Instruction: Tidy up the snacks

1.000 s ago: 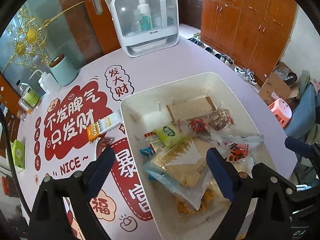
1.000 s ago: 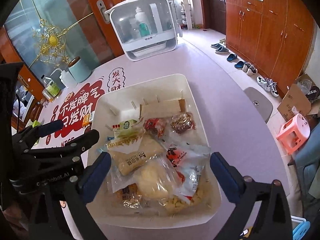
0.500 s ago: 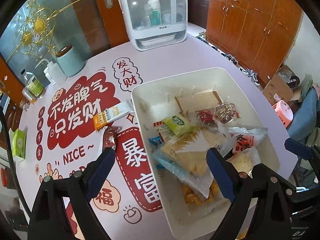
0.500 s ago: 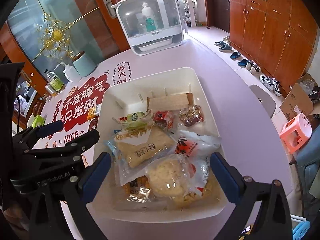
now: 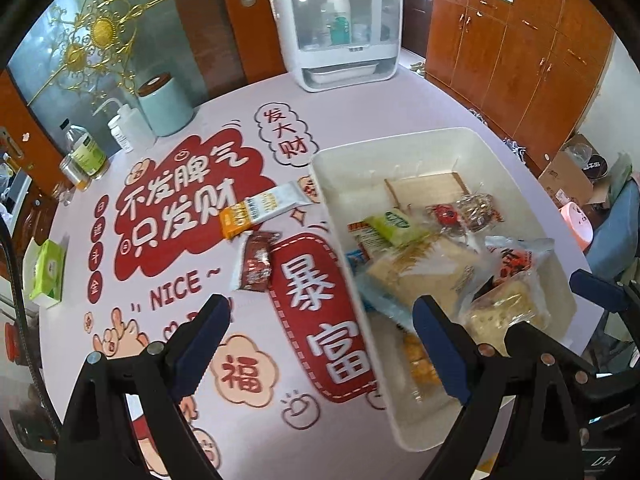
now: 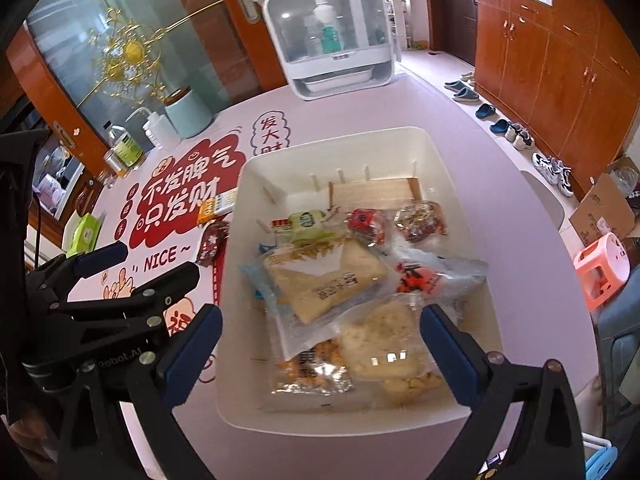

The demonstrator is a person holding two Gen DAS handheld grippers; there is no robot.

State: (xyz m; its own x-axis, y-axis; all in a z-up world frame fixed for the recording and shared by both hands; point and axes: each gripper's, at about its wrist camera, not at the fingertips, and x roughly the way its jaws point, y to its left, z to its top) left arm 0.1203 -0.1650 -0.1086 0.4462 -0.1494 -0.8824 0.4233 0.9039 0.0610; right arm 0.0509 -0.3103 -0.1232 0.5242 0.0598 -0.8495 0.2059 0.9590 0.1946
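Both hand-held grippers hang above the desk (image 5: 420, 108) with jaws spread wide and nothing between them: the left hand-held gripper (image 5: 320, 344) straddles the near left wall of the white bin (image 5: 332, 200), one finger over the printed mat and the other over the bin, while the right hand-held gripper (image 6: 320, 344) hovers over the packets at the bin's near end. Most of the snacks already lie piled in the bin, a large bread packet (image 6: 320, 276) on top of the heap. Two are outside it on the mat: an orange-and-white bar (image 5: 260, 210) just beside the bin's left wall, and a dark red packet (image 5: 254, 266) near it. The likely trouble is with these two: both lie flat on the mat, so fingertips coming down badly could skid off the slippery wrapper or push it away rather than pinch it. The bar also sits so close to the bin wall that a finger may catch the rim and shove the bin. Compared with a second ago, both views have shifted so that the bin sits further right and the two loose snacks appear more central in the left view; the jaws are equally wide.
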